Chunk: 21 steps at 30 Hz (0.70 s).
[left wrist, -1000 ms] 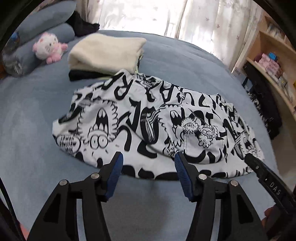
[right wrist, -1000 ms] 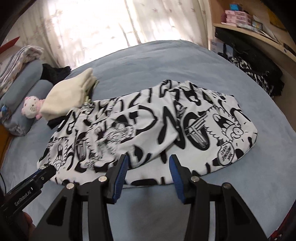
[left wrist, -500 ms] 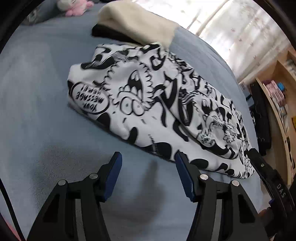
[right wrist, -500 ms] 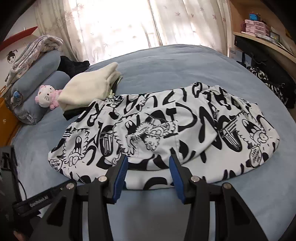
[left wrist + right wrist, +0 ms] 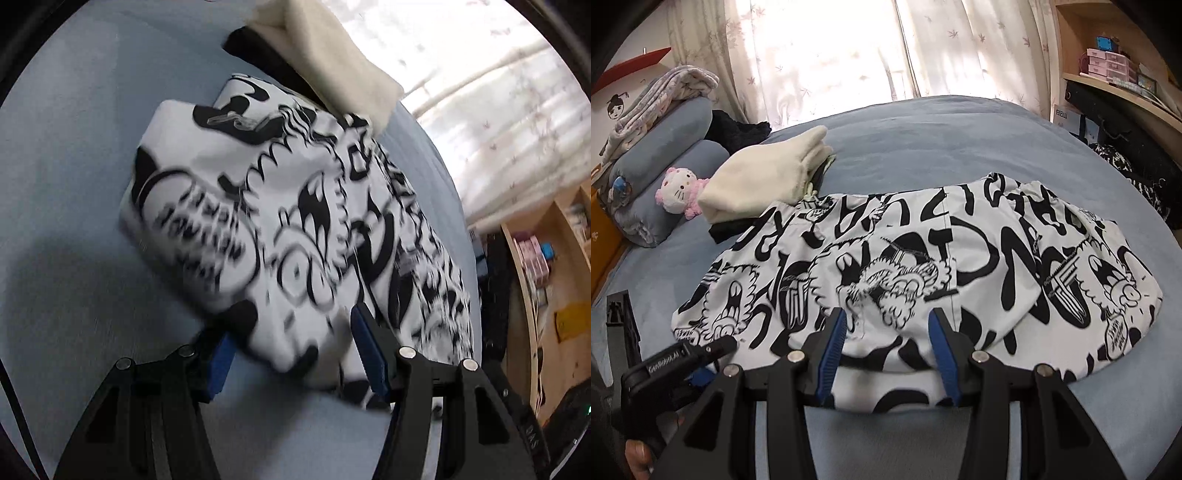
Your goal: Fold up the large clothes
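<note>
Reaching for the near hem of a black-and-white graffiti-print garment (image 5: 923, 266) spread across a blue bed (image 5: 942, 140), both hand-held grippers hovered at its edge.

From the right wrist view, the right gripper (image 5: 886, 347) sat at 6 o'clock with its blue-padded jaws partly apart, the hem lying between them though the pads did not visibly pinch it. The left gripper (image 5: 291, 354), also partly spread, straddled the garment's near-left corner in its own blurred view; whether its pads pressed the cloth could not be told. A folded cream fleece (image 5: 768, 173) lay at 10 o'clock on a black garment (image 5: 727, 229), touching the printed cloth's far edge, with a pink-and-white plush cat (image 5: 679, 188) and grey-blue bolster pillows (image 5: 665, 147) beyond it toward 9 o'clock. Sheer curtains (image 5: 849, 51) hung at 12 o'clock, wooden shelves (image 5: 1115, 74) at 2 o'clock.
</note>
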Tool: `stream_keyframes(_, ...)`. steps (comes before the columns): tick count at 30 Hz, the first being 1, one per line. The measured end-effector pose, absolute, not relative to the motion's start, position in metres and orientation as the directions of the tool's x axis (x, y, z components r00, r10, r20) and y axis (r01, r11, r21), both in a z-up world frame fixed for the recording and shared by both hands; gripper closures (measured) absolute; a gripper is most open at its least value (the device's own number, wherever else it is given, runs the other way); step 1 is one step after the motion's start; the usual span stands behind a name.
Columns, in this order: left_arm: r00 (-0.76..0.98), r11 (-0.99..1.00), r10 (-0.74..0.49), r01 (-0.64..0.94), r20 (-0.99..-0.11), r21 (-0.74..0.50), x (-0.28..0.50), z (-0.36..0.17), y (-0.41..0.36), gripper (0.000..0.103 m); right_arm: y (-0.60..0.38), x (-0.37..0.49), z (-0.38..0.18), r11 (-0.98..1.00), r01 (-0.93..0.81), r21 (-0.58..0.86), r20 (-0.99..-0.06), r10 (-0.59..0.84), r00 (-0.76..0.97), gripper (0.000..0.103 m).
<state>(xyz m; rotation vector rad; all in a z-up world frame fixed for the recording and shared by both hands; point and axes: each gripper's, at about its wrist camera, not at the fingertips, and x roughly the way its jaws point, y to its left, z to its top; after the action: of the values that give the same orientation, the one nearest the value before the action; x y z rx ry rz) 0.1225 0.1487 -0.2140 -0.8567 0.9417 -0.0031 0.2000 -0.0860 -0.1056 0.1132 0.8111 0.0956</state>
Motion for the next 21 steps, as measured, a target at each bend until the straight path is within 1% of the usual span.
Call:
stream_keyframes(3, 0.626, 0.681, -0.327, -0.363, -0.708, -0.636, 0.142, -0.217, 0.148, 0.044, -0.090, 0.213, -0.112, 0.988, -0.038, 0.148, -0.721, 0.134, 0.680, 0.057)
stream_keyframes(6, 0.635, 0.713, -0.285, -0.360, -0.718, -0.602, 0.159, -0.215, 0.140, 0.044, -0.092, 0.224, -0.116, 0.988, -0.035, 0.151, -0.718, 0.134, 0.683, 0.057)
stream_keyframes(7, 0.642, 0.723, -0.270, -0.358, -0.717, -0.592, 0.162, -0.213, 0.138, 0.046, -0.092, 0.230, -0.117, 0.989, -0.037, 0.144, -0.714, 0.130, 0.688, 0.059)
stream_keyframes(9, 0.658, 0.744, -0.236, -0.351, -0.715, -0.569, 0.168, -0.208, 0.133, 0.057, -0.091, 0.239, -0.118, 0.990, -0.038, 0.133, -0.706, 0.122, 0.697, 0.063)
stream_keyframes(11, 0.685, 0.758, -0.204, -0.342, -0.700, -0.556, 0.173, -0.202, 0.129, 0.076, -0.092, 0.248, -0.119, 0.990, -0.038, 0.137, -0.701, 0.124, 0.702, 0.067)
stream_keyframes(13, 0.707, 0.766, -0.192, -0.326, -0.681, -0.554, 0.175, -0.195, 0.129, 0.084, -0.091, 0.261, -0.125, 0.990, -0.037, 0.140, -0.707, 0.125, 0.696, 0.070)
stream_keyframes(16, 0.742, 0.793, -0.165, -0.292, -0.650, -0.534, 0.179, -0.181, 0.121, 0.091, -0.090, 0.275, -0.142, 0.994, -0.024, 0.106, -0.744, 0.096, 0.661, 0.071)
stream_keyframes(18, 0.758, 0.817, -0.144, -0.271, -0.636, -0.509, 0.178, -0.171, 0.117, 0.092, -0.092, 0.283, -0.165, 0.995, -0.013, 0.100, -0.790, 0.087, 0.607, 0.070)
stream_keyframes(19, 0.771, 0.831, -0.135, -0.255, -0.623, -0.495, 0.178, -0.164, 0.112, 0.093, -0.091, 0.282, -0.169, 0.995, -0.018, 0.099, -0.786, 0.089, 0.612, 0.070)
stream_keyframes(21, 0.789, 0.860, -0.119, -0.222, -0.602, -0.460, 0.179, -0.151, 0.098, 0.094, -0.085, 0.276, -0.171, 0.998, -0.048, 0.048, -0.768, 0.068, 0.637, 0.070)
